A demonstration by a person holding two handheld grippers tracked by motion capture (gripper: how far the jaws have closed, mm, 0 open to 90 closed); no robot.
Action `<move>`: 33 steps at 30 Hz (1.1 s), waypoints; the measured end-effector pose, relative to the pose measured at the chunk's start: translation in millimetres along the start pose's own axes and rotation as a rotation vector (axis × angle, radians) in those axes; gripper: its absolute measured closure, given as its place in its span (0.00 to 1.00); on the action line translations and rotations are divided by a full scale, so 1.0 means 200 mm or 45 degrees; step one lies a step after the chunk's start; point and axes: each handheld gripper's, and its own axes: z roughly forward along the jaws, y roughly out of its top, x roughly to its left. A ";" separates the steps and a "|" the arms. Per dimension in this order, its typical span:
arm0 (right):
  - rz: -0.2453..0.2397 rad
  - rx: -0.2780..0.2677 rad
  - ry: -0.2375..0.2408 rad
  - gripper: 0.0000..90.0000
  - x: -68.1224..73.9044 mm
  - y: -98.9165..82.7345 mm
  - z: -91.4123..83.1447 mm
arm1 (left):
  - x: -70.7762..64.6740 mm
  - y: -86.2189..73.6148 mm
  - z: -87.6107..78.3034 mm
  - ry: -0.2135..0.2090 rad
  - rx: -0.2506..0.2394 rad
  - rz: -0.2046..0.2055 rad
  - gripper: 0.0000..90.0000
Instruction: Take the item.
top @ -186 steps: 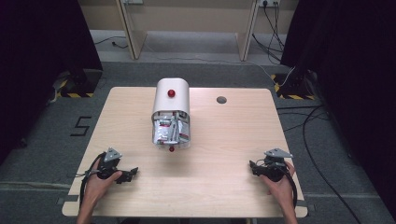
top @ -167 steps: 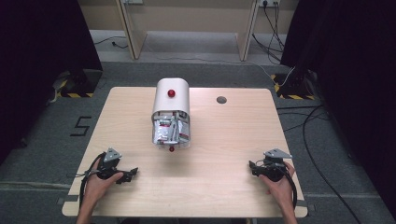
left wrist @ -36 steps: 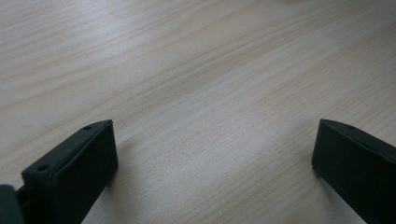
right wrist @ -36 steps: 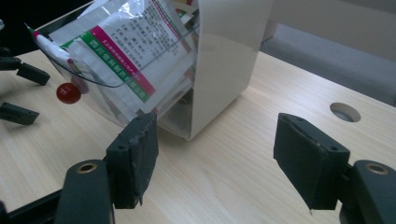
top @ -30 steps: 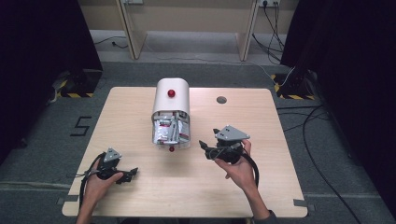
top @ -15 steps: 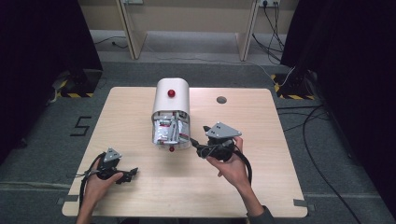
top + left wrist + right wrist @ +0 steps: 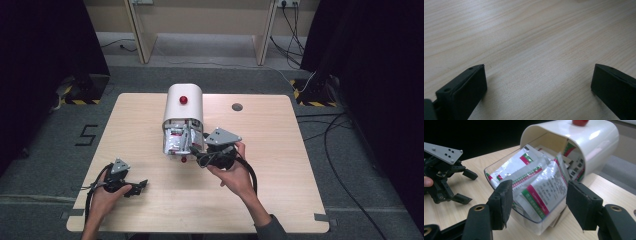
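Right gripper [image 7: 536,202] just in front of the dispenser [image 7: 183,102], jaws part-open and closing, nothing pinched. Sachets [image 7: 541,187] look light, floppy, slick: grip 1 at its protruding edge. Left gripper [image 7: 536,82] wide, empty.

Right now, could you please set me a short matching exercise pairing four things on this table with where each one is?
Things:
1. left hand-held gripper
2. right hand-held gripper
3. sachets
4. red knob

Places:
A. on top of the white dispenser
B. in the dispenser's clear tray
C. low on the table, near its front left
D. at the dispenser's open front

Pairs: 1-C, 2-D, 3-B, 4-A
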 end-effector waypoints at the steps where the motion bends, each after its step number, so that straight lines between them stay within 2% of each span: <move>1: -0.002 0.004 0.003 0.44 0.01 0.01 0.01 | 0.00 0.00 0.00 0.000 0.000 0.001 0.00; 6: -0.025 0.023 -0.016 0.46 0.02 0.03 0.05 | 0.00 0.00 0.00 0.000 -0.001 -0.001 0.00; 13: -0.038 0.077 -0.049 0.55 0.02 0.04 0.08 | 0.00 0.00 0.00 0.000 -0.001 -0.001 0.00; 19: -0.033 0.078 -0.054 0.64 0.00 0.04 0.08 | 0.00 0.00 0.00 0.000 -0.001 -0.001 0.00; 33: -0.018 0.141 -0.111 0.70 0.01 0.04 0.13 | 0.00 0.00 0.00 0.000 -0.001 -0.001 0.00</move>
